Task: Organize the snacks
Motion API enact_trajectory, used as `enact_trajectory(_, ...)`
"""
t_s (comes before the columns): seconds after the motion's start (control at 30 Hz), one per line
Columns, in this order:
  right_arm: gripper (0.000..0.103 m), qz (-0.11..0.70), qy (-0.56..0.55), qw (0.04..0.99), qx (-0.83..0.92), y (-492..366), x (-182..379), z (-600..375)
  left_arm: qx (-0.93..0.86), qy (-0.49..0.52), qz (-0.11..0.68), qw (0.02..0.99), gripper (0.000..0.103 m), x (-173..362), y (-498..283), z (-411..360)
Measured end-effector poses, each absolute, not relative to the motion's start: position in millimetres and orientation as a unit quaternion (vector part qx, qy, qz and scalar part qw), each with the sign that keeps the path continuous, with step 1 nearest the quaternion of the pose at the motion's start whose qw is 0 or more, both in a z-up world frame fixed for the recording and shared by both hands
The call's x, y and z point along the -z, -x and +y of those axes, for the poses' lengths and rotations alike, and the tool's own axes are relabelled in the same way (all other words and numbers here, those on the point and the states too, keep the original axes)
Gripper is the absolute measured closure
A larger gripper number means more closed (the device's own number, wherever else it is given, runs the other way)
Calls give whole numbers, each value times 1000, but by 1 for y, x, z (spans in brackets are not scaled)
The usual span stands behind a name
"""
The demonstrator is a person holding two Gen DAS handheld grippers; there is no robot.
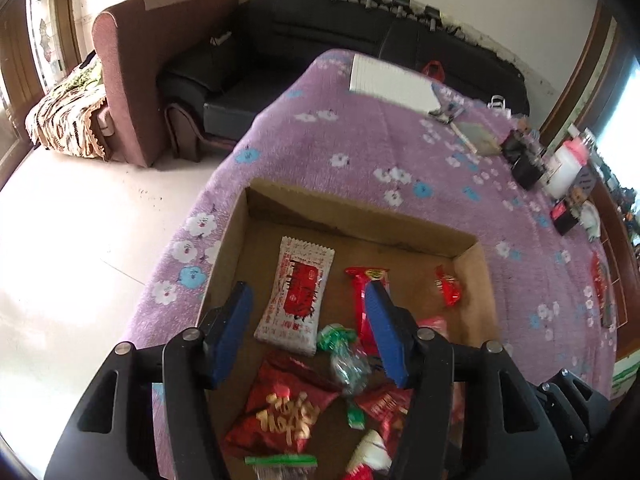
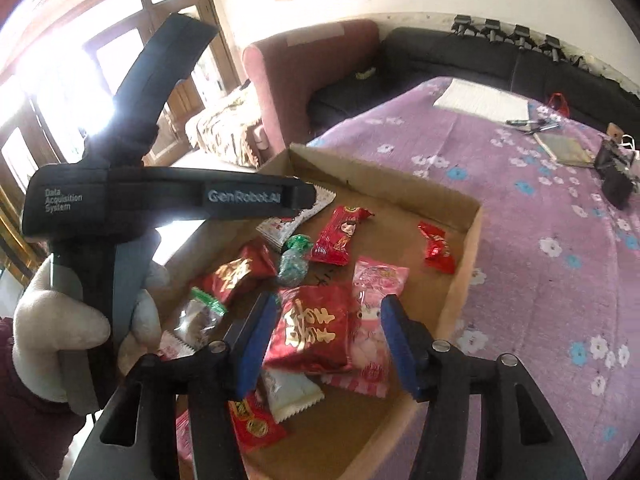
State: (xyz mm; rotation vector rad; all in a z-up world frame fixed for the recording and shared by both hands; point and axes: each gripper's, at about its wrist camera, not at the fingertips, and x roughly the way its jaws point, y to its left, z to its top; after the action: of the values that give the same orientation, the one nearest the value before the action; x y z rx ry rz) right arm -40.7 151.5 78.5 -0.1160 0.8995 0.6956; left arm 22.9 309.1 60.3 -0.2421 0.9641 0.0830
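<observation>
A shallow cardboard box on the purple flowered cloth holds several snack packets. My left gripper hangs open over a white-and-red sachet; its right finger hides part of a long red packet. A green wrapped candy and a small red candy lie nearby. My right gripper stands open above a red packet with gold characters, with a pink packet under its right finger. A gloved hand holds the left gripper's black housing over the box.
The purple cloth carries a white notepad, pens, black boxes and a white jar along its far right side. A black sofa and a maroon armchair stand behind. The table drops to pale floor on the left.
</observation>
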Motion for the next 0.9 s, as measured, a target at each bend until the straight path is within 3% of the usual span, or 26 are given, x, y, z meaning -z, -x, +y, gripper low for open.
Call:
enact_trajectory(0.13, 46, 403, 54, 854, -324, 58, -93, 133, -54, 106, 432, 894, 45, -84, 2, 303)
enact_trajectory(0.3, 34, 379, 36, 871, -309, 82, -106, 102, -77, 95, 386, 914, 44, -110, 48, 291)
enact_trajectory(0.43, 34, 376, 14, 877, -299, 103, -108, 79, -112, 89, 327, 934, 27, -124, 90, 278)
enact_trajectory(0.57, 33, 374, -4, 883, -283, 123, -106, 63, -163, 78, 262, 948, 25, -129, 133, 259)
enact_trajectory(0.63, 33, 373, -12, 887, -273, 133, -102, 57, -179, 88, 225, 954, 16, -129, 157, 248)
enact_trajectory(0.73, 33, 370, -10, 892, -260, 146, -97, 54, -203, 93, 183, 957, 15, -130, 185, 236)
enact_trajectory(0.83, 32, 368, -3, 897, -246, 158, -94, 53, -233, 68, 162, 956, 0, -131, 201, 221)
enact_trajectory(0.9, 29, 373, -9, 897, -238, 164, -90, 49, -238, 64, 157, 956, 0, -131, 210, 215)
